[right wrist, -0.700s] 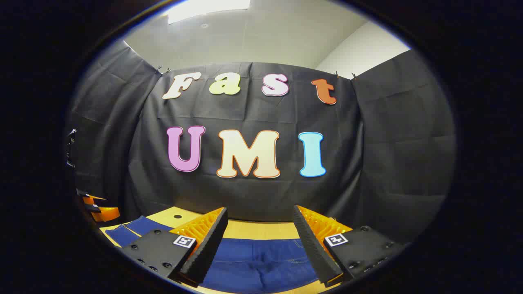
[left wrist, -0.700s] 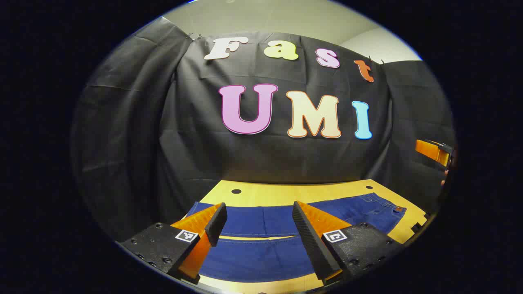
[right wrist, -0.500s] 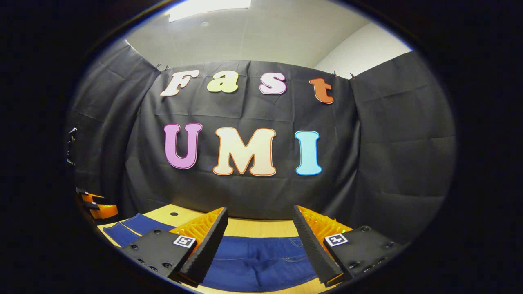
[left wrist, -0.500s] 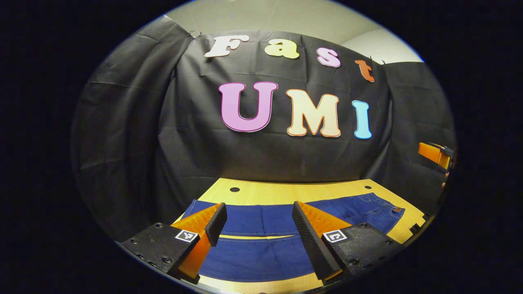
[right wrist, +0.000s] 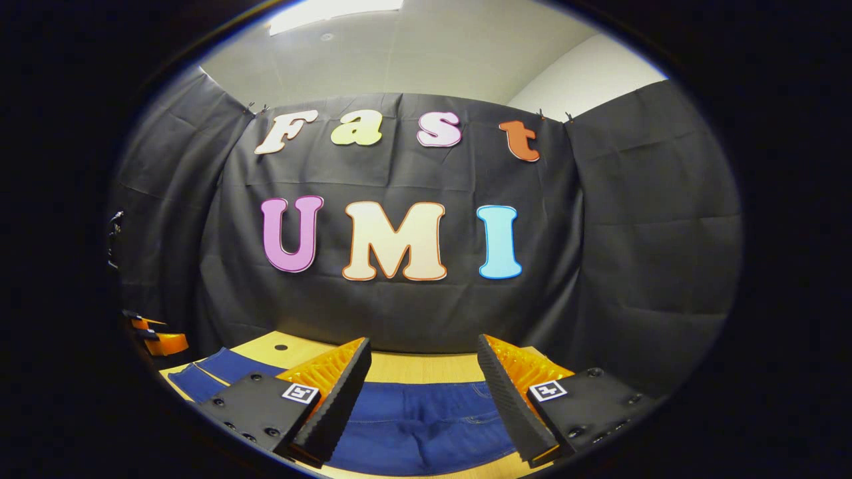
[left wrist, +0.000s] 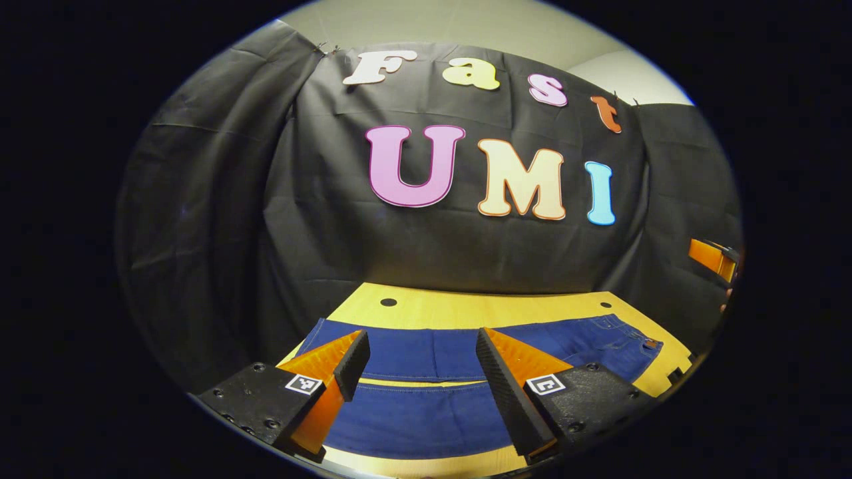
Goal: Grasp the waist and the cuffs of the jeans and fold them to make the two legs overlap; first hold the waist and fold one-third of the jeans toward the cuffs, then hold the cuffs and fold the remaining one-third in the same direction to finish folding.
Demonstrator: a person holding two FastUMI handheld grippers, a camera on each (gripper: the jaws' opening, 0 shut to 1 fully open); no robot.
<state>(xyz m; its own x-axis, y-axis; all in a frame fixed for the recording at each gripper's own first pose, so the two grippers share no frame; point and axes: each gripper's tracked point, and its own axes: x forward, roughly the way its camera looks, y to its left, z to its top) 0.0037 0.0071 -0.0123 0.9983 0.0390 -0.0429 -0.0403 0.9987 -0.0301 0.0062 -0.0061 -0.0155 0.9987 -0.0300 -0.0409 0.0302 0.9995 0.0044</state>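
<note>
Wooden table (left wrist: 426, 309), jeans (left wrist: 426, 352) flat, seemingly untouched below both spread-open hand-held grippers (left wrist: 421, 356) (right wrist: 423, 362).

Open air above the flat jeans (left wrist: 426, 356) and table (left wrist: 466, 309); cloth wall (left wrist: 266, 219) close behind.

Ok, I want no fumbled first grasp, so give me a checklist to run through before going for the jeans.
1. Jeans spread flat on the table, legs apart: ok.
2. Left tool open, holding nothing: ok.
3. Right tool open, holding nothing: ok.
4. Left tool faces the legs: ok.
5. Right tool faces the waist end: ok.
6. Cuffs within view of the left tool: cannot tell.
</note>
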